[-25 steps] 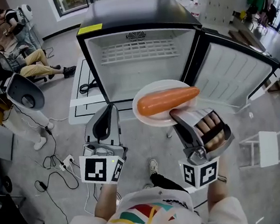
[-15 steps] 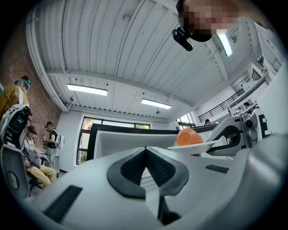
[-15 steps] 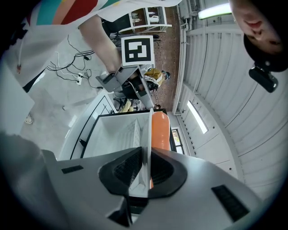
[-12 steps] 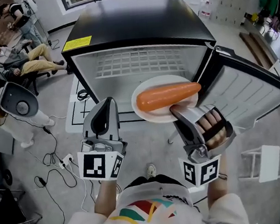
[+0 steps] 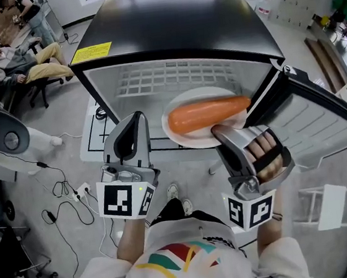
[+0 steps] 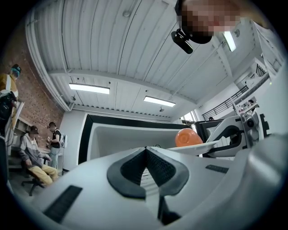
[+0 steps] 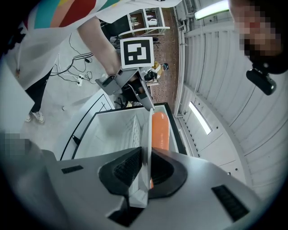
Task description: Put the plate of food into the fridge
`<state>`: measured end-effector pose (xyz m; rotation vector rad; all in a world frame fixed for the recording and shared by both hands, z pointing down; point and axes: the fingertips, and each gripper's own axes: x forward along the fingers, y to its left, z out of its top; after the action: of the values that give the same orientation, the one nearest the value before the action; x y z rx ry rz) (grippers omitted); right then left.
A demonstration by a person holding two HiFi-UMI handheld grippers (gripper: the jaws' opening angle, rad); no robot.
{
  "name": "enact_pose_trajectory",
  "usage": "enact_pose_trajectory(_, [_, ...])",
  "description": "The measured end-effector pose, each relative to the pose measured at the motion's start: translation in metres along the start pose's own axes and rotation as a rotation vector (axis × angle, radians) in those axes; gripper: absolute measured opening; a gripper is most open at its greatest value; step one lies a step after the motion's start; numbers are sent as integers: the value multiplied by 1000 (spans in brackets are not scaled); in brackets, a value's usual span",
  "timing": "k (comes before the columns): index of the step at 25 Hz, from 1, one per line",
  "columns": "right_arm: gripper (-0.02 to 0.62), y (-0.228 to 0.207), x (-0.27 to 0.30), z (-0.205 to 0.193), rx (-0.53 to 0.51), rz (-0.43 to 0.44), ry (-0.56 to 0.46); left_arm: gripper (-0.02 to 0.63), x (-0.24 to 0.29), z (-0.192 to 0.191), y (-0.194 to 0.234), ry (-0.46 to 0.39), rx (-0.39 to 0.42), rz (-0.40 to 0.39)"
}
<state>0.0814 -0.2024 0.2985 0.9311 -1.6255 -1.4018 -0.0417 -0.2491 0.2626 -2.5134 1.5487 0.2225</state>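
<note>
Right gripper [image 5: 221,135] clamps the 6 o'clock rim of the round white plate [image 5: 197,94]. The left gripper [image 5: 135,118] is at 9 o'clock, jaws together, empty. The long orange carrot [image 5: 208,114] may roll: keep level, push straight to 12 into the open black fridge [image 5: 174,35] just ahead, clearing its door [image 5: 311,119] at 3.

Left gripper [image 5: 136,117] jaws together; right gripper [image 5: 220,130] jaws pinching plate [image 5: 195,96].

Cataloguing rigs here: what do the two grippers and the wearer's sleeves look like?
The left gripper and right gripper are light grey moulded shells with black ribbed pads inside the jaws. Each carries a cube of black-and-white square markers at its rear. The person wears a white short-sleeved shirt with a red, green and yellow print.
</note>
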Motion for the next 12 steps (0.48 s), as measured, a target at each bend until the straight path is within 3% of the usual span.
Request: enact_pose_trajectory(12, [34,-8,52,-5,-3,-2,65,6,40,-11,29,-13,-11,-72])
